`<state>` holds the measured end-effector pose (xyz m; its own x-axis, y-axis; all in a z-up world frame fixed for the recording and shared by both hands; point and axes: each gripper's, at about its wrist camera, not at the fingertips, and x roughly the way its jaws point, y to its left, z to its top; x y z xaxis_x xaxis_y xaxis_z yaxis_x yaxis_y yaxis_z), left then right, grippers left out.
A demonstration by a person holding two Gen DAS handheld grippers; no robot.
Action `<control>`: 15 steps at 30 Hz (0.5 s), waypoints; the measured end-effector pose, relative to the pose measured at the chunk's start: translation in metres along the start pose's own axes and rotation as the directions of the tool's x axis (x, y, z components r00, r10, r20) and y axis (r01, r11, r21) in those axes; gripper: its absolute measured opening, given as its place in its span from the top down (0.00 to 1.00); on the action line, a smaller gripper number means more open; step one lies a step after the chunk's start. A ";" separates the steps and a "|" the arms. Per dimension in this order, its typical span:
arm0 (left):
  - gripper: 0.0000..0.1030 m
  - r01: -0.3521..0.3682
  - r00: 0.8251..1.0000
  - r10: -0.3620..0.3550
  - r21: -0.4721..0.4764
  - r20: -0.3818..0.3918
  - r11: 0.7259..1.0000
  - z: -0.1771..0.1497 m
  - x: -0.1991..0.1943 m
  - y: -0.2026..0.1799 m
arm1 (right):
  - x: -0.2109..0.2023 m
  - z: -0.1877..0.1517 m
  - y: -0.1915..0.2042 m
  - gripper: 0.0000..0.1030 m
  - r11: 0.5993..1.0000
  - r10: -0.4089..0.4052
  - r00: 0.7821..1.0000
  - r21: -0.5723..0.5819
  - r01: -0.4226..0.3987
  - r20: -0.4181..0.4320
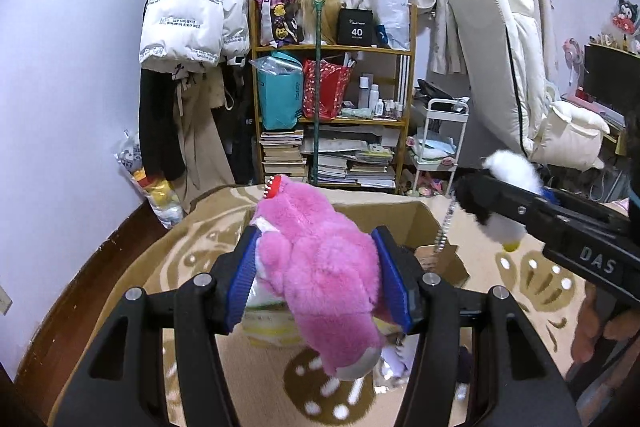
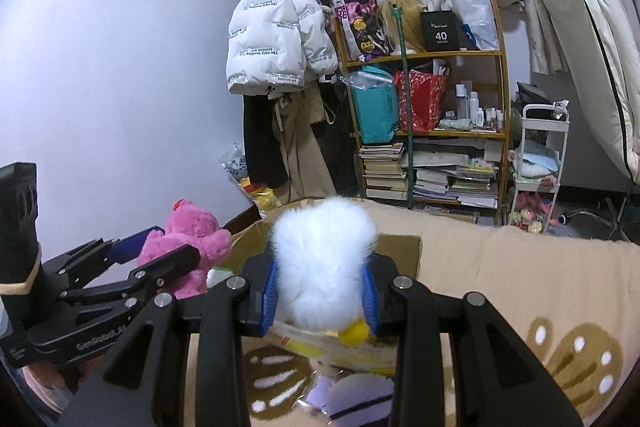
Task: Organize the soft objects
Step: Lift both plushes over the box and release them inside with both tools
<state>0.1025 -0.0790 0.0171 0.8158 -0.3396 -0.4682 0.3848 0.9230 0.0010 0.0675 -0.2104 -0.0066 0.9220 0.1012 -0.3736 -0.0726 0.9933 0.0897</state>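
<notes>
Both toys are held above the open cardboard box (image 1: 420, 223). The left gripper (image 1: 316, 279) has its jaws pinching the pink plush (image 1: 320, 267), while the right gripper (image 2: 320, 295) squeezes a white plush (image 2: 324, 259) (yellow-footed). Judged next: lower, release inside.

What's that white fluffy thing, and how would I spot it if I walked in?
Find the open cardboard box on the beige patterned blanket. Held just above it, clamped in the right tool, is the white plush toy. Unlike the pink plush toy beside it in the left tool, it is snow-white with a small yellow tip.
</notes>
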 end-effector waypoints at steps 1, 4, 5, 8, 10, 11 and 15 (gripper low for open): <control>0.46 -0.002 1.000 0.002 0.004 -0.002 1.000 0.002 0.005 0.000 | 0.003 0.002 -0.001 0.65 1.000 0.000 1.000 -0.005 0.000 -0.001; 0.46 -0.012 1.000 0.013 0.024 -0.007 1.000 0.007 0.019 -0.001 | 0.012 0.006 -0.004 0.65 1.000 -0.005 1.000 -0.024 0.005 -0.011; 0.46 -0.015 1.000 0.015 0.029 -0.011 0.999 0.008 0.026 -0.002 | 0.015 0.007 -0.006 0.65 1.000 -0.006 1.000 -0.031 0.005 -0.016; 0.46 -0.024 1.000 0.024 0.008 0.001 1.000 0.005 0.037 0.000 | 0.026 0.007 -0.010 0.65 0.999 -0.013 0.999 -0.043 0.011 -0.031; 0.45 -0.030 1.000 0.030 -0.002 0.005 1.000 0.002 0.044 0.000 | 0.032 0.005 -0.014 0.65 0.999 -0.014 0.999 -0.035 0.013 -0.036; 0.45 -0.030 1.000 0.030 0.007 -0.006 1.000 -0.001 0.050 -0.002 | 0.035 0.004 -0.016 0.65 1.000 -0.011 0.999 -0.028 0.010 -0.040; 0.45 -0.040 0.999 0.041 0.045 -0.008 0.998 -0.004 0.061 -0.008 | 0.050 -0.005 -0.024 0.65 1.000 0.004 0.998 -0.007 -0.004 -0.064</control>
<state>0.1473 -0.1064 -0.0152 0.8271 -0.3001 -0.4752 0.3705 0.9270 0.0593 0.1135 -0.2286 -0.0318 0.8954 0.1083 -0.4318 -0.0791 0.9932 0.0851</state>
